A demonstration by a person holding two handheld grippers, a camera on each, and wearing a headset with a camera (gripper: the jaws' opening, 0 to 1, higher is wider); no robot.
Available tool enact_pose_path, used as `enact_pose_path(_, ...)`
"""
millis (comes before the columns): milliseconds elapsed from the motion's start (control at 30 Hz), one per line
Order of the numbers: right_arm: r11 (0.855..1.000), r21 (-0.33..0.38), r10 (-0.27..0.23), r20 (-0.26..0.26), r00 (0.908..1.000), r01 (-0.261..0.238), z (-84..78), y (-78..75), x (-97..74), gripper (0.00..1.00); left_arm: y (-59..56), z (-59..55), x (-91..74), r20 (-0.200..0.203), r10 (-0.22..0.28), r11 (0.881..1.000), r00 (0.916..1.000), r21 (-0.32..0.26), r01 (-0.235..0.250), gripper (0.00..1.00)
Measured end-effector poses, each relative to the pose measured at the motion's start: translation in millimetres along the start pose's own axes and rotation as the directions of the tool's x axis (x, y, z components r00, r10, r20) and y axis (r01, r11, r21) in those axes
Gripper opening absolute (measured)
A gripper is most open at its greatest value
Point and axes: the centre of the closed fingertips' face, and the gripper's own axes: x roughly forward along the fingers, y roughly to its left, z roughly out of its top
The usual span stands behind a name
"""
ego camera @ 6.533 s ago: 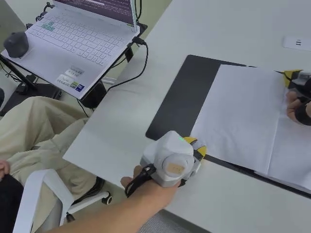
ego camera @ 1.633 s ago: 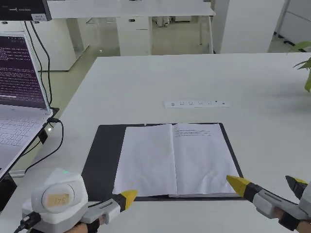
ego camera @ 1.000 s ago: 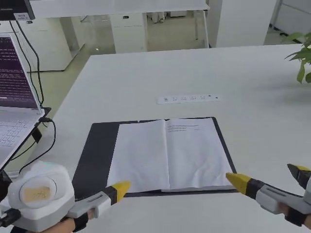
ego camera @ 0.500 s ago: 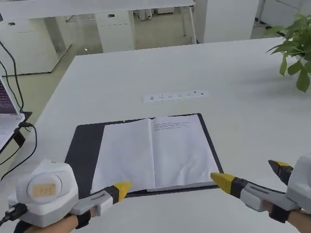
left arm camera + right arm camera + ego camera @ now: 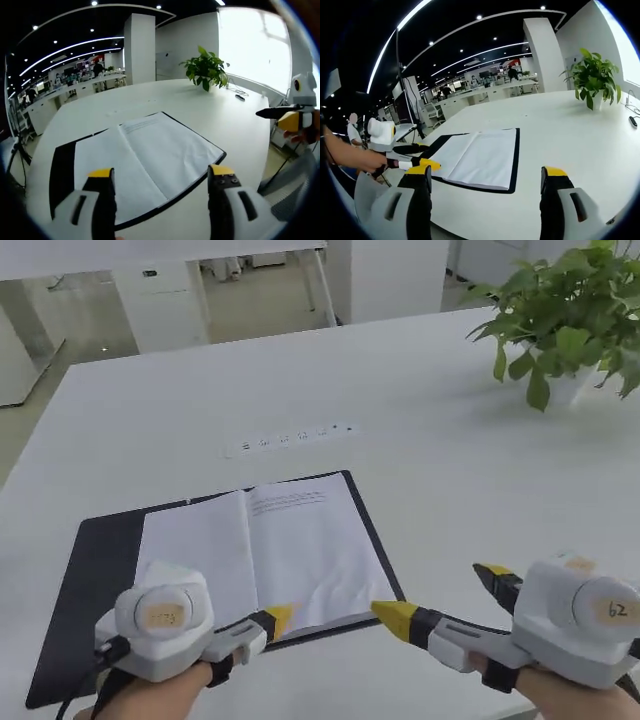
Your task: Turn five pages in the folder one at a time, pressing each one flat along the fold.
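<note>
Where the bench (image 5: 450, 440) lies nearest the person, both grippers are held low over its white top. The left gripper (image 5: 161, 172) is seen at the near edge of the folder (image 5: 95, 570). Its jaws are spread wide and nothing is held between them. In the head view one yellow tip is seen over the near edge of the right page (image 5: 315, 550); whether it touches the paper cannot be told. The right gripper (image 5: 438, 591) is held to the right of the folder, over bare bench, with one yellow tip just beside the folder's near right corner. Its jaws are likewise spread wide and are empty.

The folder is found lying open and flat on the bench, just beyond the grippers. Its black cover is exposed as a broad band on the left and a thin border on the right. Two white pages are laid out either side of the centre fold. The left page (image 5: 195, 545) appears blank, and a few lines of small print are noted at the far end of the right page. Slight creasing is noted towards the right page's near edge.

Beyond the folder, a white socket strip (image 5: 285, 438) is seen on the bench top. At the far right, a green potted plant (image 5: 560, 310) is stood on the bench, well apart from the folder.
</note>
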Motion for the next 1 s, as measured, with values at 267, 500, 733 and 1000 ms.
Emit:
enact_pose_path(267, 0.999, 0.010, 0.033, 0.014, 0.9994, -0.033, -1.1, 5.0, 3.9, 0.78, -31.9, -2.2, 46.7, -0.002, -0.059, 0.998, 0.9983, 0.030, 0.059, 0.66)
enact_pose_path(500, 0.999, 0.026, 0.038, -0.012, 0.9992, -0.038, -12.8, 3.5, 8.7, 0.78, -52.6, -15.4, 80.7, -0.041, -0.083, 0.995, 0.9957, 0.060, 0.085, 0.59)
enact_pose_path(733, 0.998, 0.046, 0.040, -0.027, 0.9988, -0.039, -22.9, 4.9, 9.7, 0.77, -60.2, -32.7, 98.2, -0.095, -0.068, 0.995, 0.9932, 0.066, 0.074, 0.53)
enact_pose_path(1000, 0.997, 0.065, 0.044, -0.048, 0.9979, -0.041, -34.4, 3.3, 14.3, 0.75, -65.9, -38.5, 99.8, -0.087, -0.054, 0.993, 0.9948, 0.100, 0.063, 0.35)
